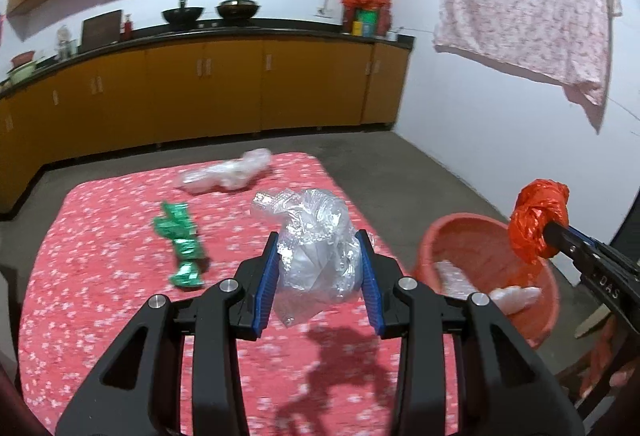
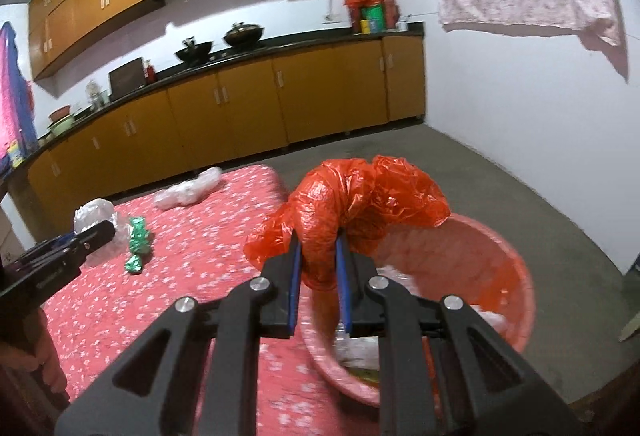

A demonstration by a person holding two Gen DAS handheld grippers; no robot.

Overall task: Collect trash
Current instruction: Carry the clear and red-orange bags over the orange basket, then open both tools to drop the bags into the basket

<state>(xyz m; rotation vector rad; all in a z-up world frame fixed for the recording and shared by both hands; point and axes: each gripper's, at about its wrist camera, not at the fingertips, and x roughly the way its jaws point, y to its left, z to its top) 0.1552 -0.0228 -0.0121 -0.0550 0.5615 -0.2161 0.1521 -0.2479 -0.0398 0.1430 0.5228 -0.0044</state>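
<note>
Lower right of the left wrist view: red basin (image 1: 548,300), beside the table (image 1: 100,276), with the right gripper (image 2: 318,260) nearer, almost over its rim. Clamped tight on a crumpled orange bag (image 2: 360,195), bulk bunched above the fingertips. Centre frame: left gripper (image 1: 320,268), partly closed on a clear plastic wad (image 1: 316,256), basin off to its right. Left on the cloth: green wrapper (image 1: 182,244), long axis running top to bottom, and another clear bag (image 1: 228,173) further up.

Basin (image 1: 472,232) right of table (image 1: 100,276)
</note>
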